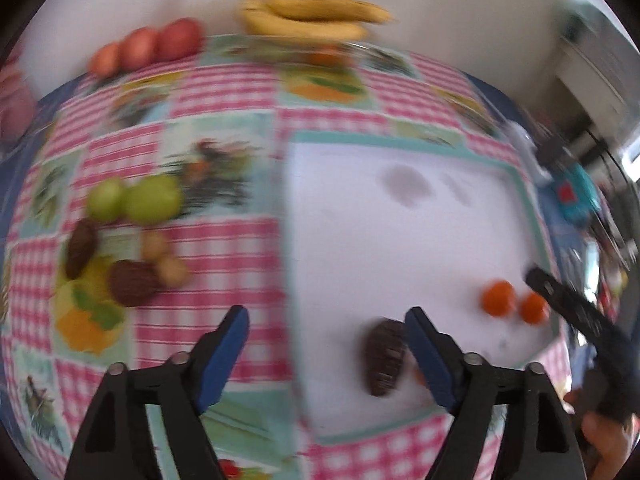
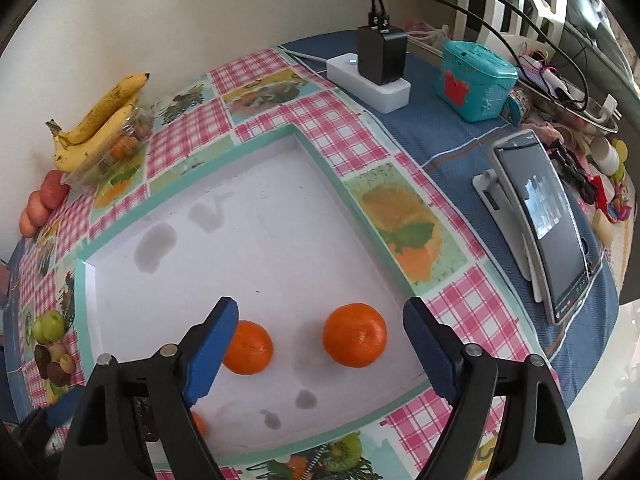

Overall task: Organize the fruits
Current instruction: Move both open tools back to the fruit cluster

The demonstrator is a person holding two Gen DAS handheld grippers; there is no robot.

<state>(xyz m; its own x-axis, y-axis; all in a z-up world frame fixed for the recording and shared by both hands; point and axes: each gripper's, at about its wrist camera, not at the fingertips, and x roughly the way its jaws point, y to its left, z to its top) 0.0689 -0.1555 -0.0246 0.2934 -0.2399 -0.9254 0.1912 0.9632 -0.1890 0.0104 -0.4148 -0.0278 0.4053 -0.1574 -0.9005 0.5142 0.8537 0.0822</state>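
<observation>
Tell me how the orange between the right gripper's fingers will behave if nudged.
The orange looks round, so it would likely roll across the tray. Its skin looks smooth, maybe slippery to the blue pads. The right gripper stands open around it, not touching.

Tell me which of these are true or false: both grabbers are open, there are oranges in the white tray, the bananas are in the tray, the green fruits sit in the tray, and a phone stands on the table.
1. Both grabbers are open. True: the left gripper and the right gripper hold nothing.
2. Oranges lie in the white tray. True: the two oranges rest on its floor.
3. The bananas are in the tray. False: they lie by the wall, outside it.
4. The green fruits sit in the tray. False: they are on the checked tablecloth.
5. A phone stands on the table. True, propped on a stand.
</observation>
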